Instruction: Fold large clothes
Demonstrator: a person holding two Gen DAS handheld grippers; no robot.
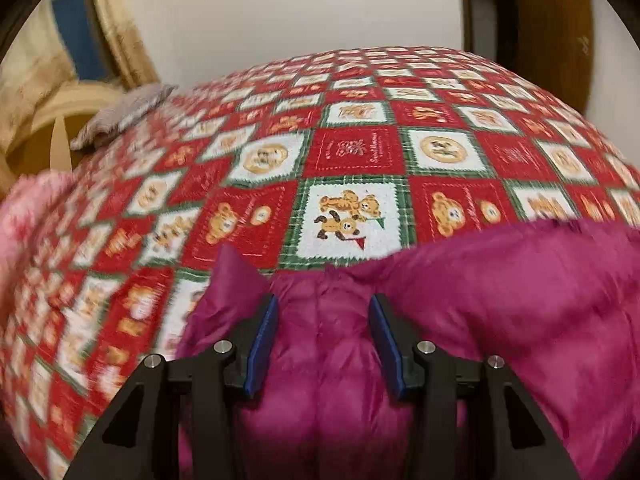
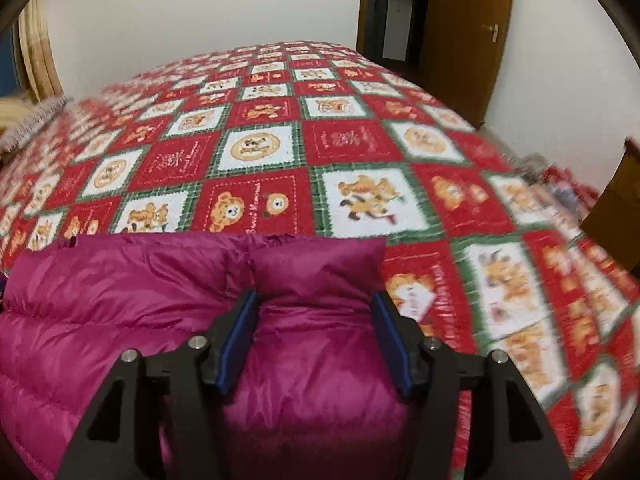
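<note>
A magenta puffy down jacket lies on a bed with a red, white and green teddy-bear bedspread. In the left wrist view my left gripper has its blue pads on a bunched fold near the jacket's left edge, and a corner of cloth sticks up beside the left finger. In the right wrist view the jacket fills the lower left. My right gripper is at the jacket's right end, and a thick padded fold fills the space between its pads. The bedspread stretches away beyond.
A grey pillow and a pink fluffy cloth sit at the bed's left side. An open wooden door stands past the far right corner. Brown furniture and blurred clutter are off the right edge.
</note>
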